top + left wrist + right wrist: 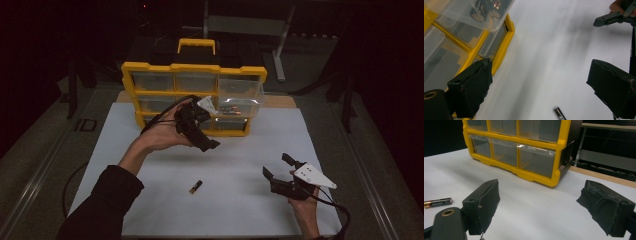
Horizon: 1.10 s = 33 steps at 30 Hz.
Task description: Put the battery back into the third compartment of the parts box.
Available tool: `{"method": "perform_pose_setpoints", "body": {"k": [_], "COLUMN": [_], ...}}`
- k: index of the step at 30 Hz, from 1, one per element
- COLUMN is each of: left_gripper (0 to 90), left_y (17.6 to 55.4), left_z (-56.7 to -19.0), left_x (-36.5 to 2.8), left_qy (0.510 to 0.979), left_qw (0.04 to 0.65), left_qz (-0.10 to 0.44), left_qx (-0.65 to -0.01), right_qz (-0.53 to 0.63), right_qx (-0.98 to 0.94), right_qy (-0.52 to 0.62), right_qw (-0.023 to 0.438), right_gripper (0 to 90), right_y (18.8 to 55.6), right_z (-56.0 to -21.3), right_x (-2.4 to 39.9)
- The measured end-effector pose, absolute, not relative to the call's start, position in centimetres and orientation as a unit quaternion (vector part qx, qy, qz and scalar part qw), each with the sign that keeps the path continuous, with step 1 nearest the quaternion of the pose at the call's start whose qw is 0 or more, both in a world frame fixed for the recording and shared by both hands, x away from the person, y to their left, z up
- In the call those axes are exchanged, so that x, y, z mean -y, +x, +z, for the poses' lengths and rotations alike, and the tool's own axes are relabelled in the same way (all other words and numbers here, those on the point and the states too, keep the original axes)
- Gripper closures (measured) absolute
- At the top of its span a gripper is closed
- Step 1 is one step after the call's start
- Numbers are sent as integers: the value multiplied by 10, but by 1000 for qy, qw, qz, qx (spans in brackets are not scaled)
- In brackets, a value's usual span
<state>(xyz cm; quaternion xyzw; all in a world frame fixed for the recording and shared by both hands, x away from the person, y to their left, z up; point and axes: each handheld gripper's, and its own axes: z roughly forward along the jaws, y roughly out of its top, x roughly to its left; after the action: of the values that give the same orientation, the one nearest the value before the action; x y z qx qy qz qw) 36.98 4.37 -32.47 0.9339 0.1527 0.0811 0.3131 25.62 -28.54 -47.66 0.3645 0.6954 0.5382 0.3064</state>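
A small black battery with a copper end (195, 187) lies on the white sheet (240, 150), near its front middle. A hand holds my left gripper (200, 131) raised above the sheet, just in front of the yellow drawer organizer (194, 68). Its jaws are open and empty (541, 90), and the battery (560, 113) lies below and beyond them. My right gripper (276, 165) is low at the front right, open and empty (544, 207), facing the organizer (524, 152). The battery (437, 202) is off to its left.
One clear drawer (240, 102) at the organizer's right middle is pulled out, with batteries inside (486, 10). The other drawers are shut. The right gripper's jaw (614, 17) shows far off in the left gripper view. Dark table legs stand behind the organizer.
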Motion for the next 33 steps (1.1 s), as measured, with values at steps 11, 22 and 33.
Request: {"method": "perform_pose_setpoints", "body": {"k": [11, 22, 33], "left_gripper": [65, 66, 65], "left_y": [366, 365, 360], "left_z": [-337, -351, -363], "left_x": [-47, -53, -52], "left_qy": [935, 937, 940], "left_qw": [309, 302, 293], "left_qz": [77, 69, 65], "left_qx": [-154, -164, -162], "right_qz": [538, 538, 538], "right_qx": [-695, -695, -695], "right_qy": [365, 365, 365], "right_qw": [307, 306, 306], "right_gripper": [143, 143, 143], "right_y": [256, 256, 256], "right_z": [-477, -477, -477], "right_x": [285, 285, 285]}}
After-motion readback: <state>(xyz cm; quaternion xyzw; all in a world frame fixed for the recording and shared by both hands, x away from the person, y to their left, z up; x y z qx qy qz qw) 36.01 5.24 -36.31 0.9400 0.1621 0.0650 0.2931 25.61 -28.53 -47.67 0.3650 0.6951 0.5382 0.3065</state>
